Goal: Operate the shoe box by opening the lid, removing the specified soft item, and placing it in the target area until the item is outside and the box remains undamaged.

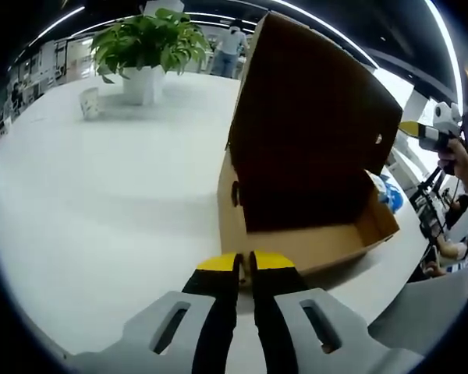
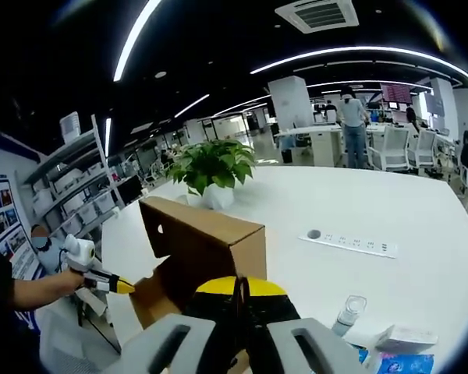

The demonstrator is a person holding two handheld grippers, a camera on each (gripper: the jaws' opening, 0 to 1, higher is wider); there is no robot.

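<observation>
On a big white counter [image 1: 101, 202] in an open-plan office sits the shoe box [image 1: 296, 234], brown cardboard, with its lid [image 1: 312, 109] already flipped up and standing nearly upright. In the left gripper view the left gripper [image 1: 244, 263] sits just in front of the box's near wall, its yellow-tipped fingers [image 1: 217, 263] clenched together on nothing. In the right gripper view the right gripper [image 2: 240, 288] has its fingers pressed shut too, empty, with the box [image 2: 218, 249] right behind them seen from the lid side. A potted plant [image 1: 144, 47] stands farther back on the counter with a small white cup [image 1: 90, 101] near it. Right gripper view also catches a white power strip [image 2: 351, 243], a clear plastic bottle [image 2: 348, 313] and some blue-and-white packaging [image 2: 402, 351] at the lower edge, cut off. Room has long ceiling light strips, shelving on one side, office chairs and a person standing [image 2: 351, 125] far back. The inside of the box is dark and shadowed, so can't really tell what's in there
</observation>
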